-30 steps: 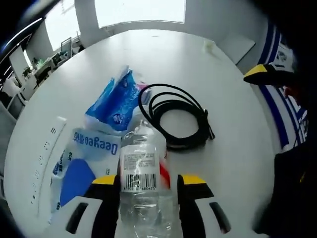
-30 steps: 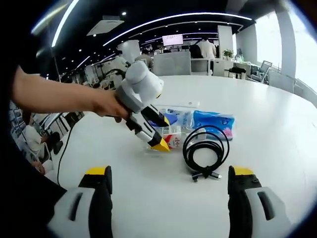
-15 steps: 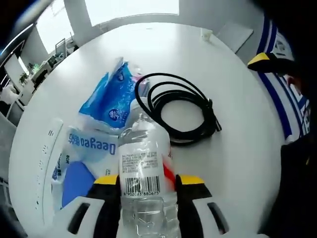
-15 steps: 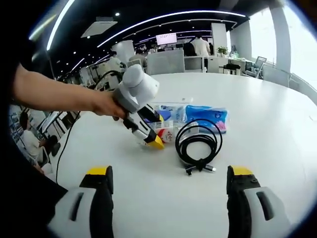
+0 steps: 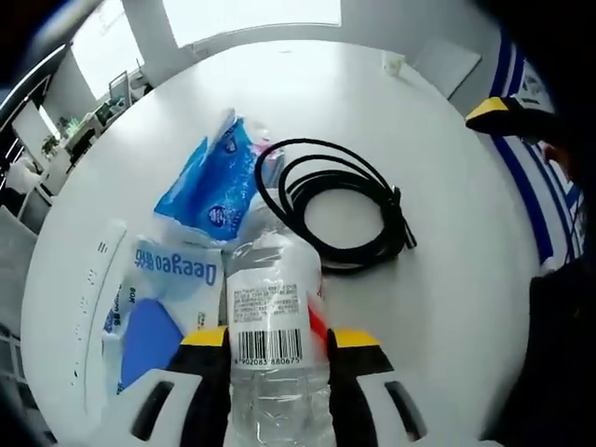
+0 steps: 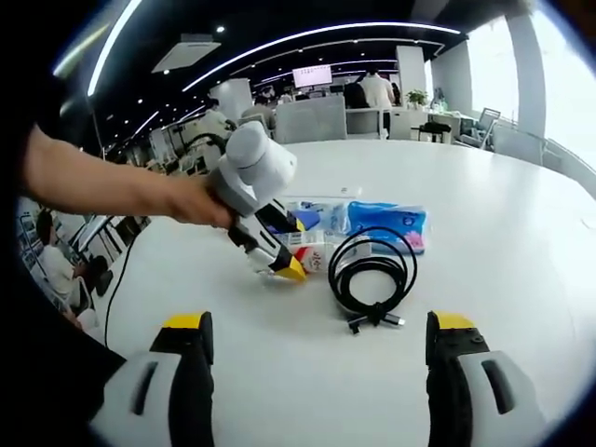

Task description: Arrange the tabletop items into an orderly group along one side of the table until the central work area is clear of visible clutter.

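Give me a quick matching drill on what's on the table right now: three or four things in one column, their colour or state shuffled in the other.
Things:
1. water bottle
2. cable
3. tissue pack
4. right gripper

States:
A. black, lying coiled on the table
B. open, nothing between its jaws
C. clear, gripped between the left gripper's jaws
D. blue, lying beside the coil

Pairs: 1-C, 2-A, 3-D, 4-B
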Available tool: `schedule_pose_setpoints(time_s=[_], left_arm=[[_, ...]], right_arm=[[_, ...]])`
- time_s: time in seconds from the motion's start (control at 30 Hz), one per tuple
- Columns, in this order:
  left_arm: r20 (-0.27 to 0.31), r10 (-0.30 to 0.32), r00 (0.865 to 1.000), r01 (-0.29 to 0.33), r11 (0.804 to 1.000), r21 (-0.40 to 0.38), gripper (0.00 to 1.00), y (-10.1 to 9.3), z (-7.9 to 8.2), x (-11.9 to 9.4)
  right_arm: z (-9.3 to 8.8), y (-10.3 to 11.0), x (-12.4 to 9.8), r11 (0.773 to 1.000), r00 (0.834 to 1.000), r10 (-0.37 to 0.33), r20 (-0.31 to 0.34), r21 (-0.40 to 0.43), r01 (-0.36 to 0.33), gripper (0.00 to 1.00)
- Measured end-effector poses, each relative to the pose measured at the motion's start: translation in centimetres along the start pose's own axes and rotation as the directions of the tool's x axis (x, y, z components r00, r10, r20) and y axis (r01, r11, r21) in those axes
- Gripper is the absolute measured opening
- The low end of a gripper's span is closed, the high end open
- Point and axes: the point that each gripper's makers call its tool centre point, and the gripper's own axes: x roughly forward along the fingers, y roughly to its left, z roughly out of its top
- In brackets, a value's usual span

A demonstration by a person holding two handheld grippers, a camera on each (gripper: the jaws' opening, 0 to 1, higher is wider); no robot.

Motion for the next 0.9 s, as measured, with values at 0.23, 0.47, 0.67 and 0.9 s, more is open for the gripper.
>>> schedule_pose_setpoints(time_s=[0.23,0.47,0.67,0.9], left_arm=[[-0.016,0.02,1.0,-0.021,0.998,-0.054,0.36,-0.4,0.0,-0.7],[0.006,0.033,0.999,-0.032,0.994,-0.103,0.35,-0.5,0.1,-1.6],[0.029,0.031,0.999,-0.027,0.989,-0.148,0.35,-1.1,-0.5,-2.7],[0.04,0.031,0.999,-0.022,0.98,-0.196,0.34,-1.8,-2.2,-4.0]], right_arm=[[0.1,0.1,-0.2,1.0,1.0,-0.001,0.014,0.003,0.001,0.91],[0.2,0.3,-0.4,1.0,1.0,0.005,0.027,0.004,-0.006,0.91],[0.4,0.8,-0.6,1.0,0.999,0.025,0.037,-0.004,-0.025,0.91],[0.5,1.6,-0.8,0.999,0.998,0.048,0.04,-0.02,-0.048,0.9]])
